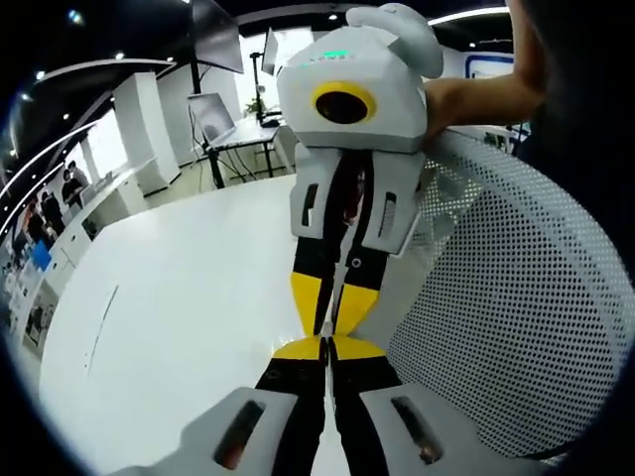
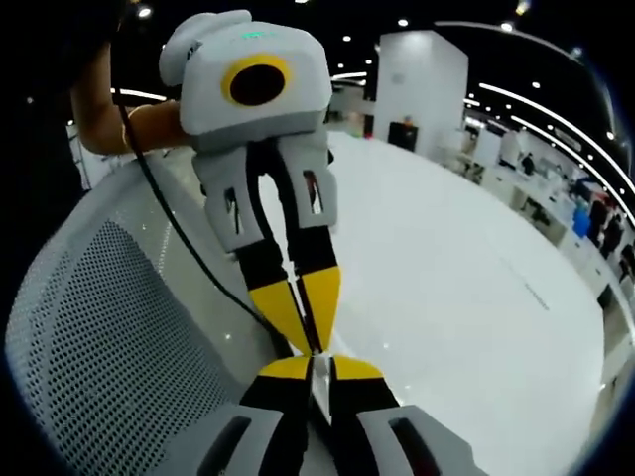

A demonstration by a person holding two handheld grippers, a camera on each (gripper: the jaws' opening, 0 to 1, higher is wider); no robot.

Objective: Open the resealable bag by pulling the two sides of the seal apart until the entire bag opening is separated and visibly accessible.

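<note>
My two grippers meet tip to tip over the edge of a white table (image 1: 179,288). In the left gripper view my left gripper (image 1: 325,349) rises from the bottom, its yellow-tipped jaws pressed together. The right gripper (image 1: 328,327) points down at it from above, jaws also closed to a point. In the right gripper view my right gripper (image 2: 319,367) is shut, with a thin pale sliver in its seam that I cannot identify. The left gripper (image 2: 316,343) faces it, shut. A person's forearm (image 1: 486,94) holds the far gripper.
A white perforated chair back (image 1: 516,317) curves close beside the grippers, also at the lower left (image 2: 109,347). A black cable (image 2: 189,248) trails across it. The table top (image 2: 446,278) stretches away, bearing a thin faint mark (image 1: 99,327). Desks and monitors stand behind.
</note>
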